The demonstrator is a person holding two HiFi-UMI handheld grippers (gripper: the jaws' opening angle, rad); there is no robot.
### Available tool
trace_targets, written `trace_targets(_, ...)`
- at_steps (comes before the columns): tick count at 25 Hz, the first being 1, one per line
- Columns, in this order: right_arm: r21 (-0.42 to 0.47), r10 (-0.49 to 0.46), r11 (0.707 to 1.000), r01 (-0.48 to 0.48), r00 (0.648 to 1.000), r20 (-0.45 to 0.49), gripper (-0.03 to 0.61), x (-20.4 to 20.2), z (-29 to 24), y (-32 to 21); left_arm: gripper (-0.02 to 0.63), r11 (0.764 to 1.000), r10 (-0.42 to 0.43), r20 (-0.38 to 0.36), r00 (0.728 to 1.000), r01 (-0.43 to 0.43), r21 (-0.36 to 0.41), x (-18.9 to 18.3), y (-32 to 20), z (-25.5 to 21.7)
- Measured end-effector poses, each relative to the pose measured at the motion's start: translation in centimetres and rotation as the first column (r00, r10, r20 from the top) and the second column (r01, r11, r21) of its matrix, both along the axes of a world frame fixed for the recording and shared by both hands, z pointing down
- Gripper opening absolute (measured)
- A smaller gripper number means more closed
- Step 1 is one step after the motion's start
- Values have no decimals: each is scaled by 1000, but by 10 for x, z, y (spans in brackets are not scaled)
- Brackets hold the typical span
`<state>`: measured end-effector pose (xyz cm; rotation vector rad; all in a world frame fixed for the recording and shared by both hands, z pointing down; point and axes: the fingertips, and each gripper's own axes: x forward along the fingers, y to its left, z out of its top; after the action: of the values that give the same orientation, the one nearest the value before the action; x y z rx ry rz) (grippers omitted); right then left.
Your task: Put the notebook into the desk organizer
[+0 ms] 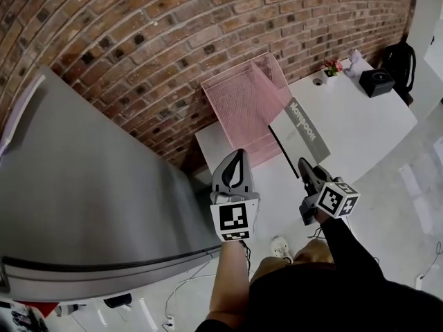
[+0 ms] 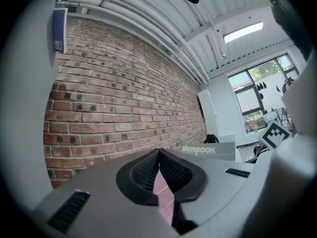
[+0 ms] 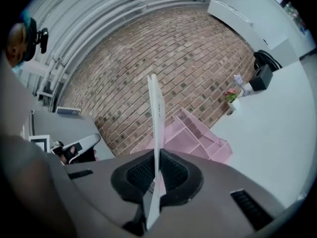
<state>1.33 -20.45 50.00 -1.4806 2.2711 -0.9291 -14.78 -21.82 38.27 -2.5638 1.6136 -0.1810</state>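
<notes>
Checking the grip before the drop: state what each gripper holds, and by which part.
Right gripper holds the notebook, pinched edge-on by its near edge. Left gripper is shut, holding nothing.

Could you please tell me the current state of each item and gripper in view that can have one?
notebook: closed, held on edge, not yet in the organizer.
desk organizer: standing on the white table, compartments look empty.
right gripper: shut on the notebook's edge.
left gripper: shut, nothing between its jaws.
</notes>
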Motion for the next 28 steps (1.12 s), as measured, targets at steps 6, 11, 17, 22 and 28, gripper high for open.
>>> trace_targets(6, -74, 52, 997, -36, 973, 225, 28, 1, 15, 6, 14, 1000, 14, -11, 1000, -14, 5, 4, -2, -1)
trace_targets(11, -100, 50, 995, -21, 954, 296, 28, -8, 25, 15, 14, 1000, 14, -18, 1000, -14, 8, 3, -4, -3)
trace_targets(17, -120, 49, 993, -4, 926, 374, 28, -14, 33, 27, 14, 1000, 23, -19, 1000, -23, 8, 6, -5, -3)
trace_targets(22, -186, 83, 983, -2, 899, 430, 28, -18, 48, 38, 14, 999, 31, -20, 999, -31, 8, 9, -5, -3)
trace_targets(28, -257, 138, 966, -12, 868, 477, 28, -21, 60, 39, 14, 1000, 31, -20, 999, -31, 0, 6, -4, 2)
